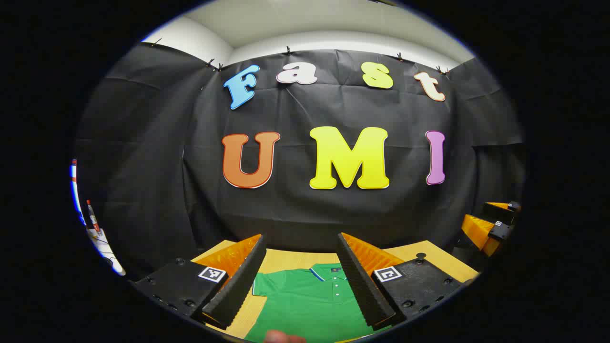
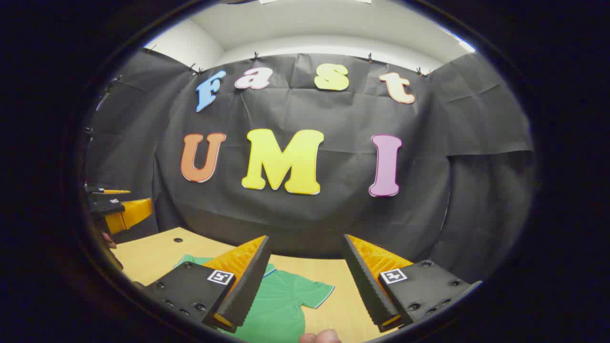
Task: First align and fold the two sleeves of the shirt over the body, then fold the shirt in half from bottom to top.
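Shirt (image 1: 305, 305) collar in left gripper view

A black cloth backdrop (image 1: 333, 214) hangs across the rear of the booth, creased and pinned along its top edge by small clips (image 1: 288, 49), and wraps round both sides. Above it, a pale wall (image 1: 333, 40) curves up into a white ceiling (image 2: 329, 21), evenly lit. Below the cloth, a light wooden desk (image 2: 147, 255) runs across the foreground, its surface smooth and warm-toned. In the left gripper view, a bright sliver of cluttered room (image 1: 95, 228) shows past the cloth's left edge.
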Available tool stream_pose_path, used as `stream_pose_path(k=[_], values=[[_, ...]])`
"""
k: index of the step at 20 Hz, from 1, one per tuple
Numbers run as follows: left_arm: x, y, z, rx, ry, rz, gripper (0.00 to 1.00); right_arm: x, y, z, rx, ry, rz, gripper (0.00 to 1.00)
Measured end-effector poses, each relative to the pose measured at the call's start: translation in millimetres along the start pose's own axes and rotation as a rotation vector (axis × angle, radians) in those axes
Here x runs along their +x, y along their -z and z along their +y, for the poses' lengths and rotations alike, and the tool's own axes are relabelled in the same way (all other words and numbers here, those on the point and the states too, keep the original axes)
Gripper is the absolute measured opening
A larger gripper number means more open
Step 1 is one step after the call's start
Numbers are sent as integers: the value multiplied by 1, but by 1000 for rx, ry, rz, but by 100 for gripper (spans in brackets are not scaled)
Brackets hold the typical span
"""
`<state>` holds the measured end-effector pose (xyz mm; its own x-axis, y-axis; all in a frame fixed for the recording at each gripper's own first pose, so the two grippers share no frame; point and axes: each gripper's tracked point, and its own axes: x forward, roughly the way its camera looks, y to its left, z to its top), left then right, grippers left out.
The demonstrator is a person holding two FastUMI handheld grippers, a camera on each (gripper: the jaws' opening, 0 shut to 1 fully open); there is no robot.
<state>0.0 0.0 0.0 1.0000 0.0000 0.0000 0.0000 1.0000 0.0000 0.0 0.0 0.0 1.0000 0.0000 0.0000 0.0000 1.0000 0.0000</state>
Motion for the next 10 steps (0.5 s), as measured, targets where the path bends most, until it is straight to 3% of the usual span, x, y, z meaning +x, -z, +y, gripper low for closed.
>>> stream_pose_path(k=[10], values=[[21,-4,4,-15,44,13,97,14,-10,19,-10,1,29,92]])
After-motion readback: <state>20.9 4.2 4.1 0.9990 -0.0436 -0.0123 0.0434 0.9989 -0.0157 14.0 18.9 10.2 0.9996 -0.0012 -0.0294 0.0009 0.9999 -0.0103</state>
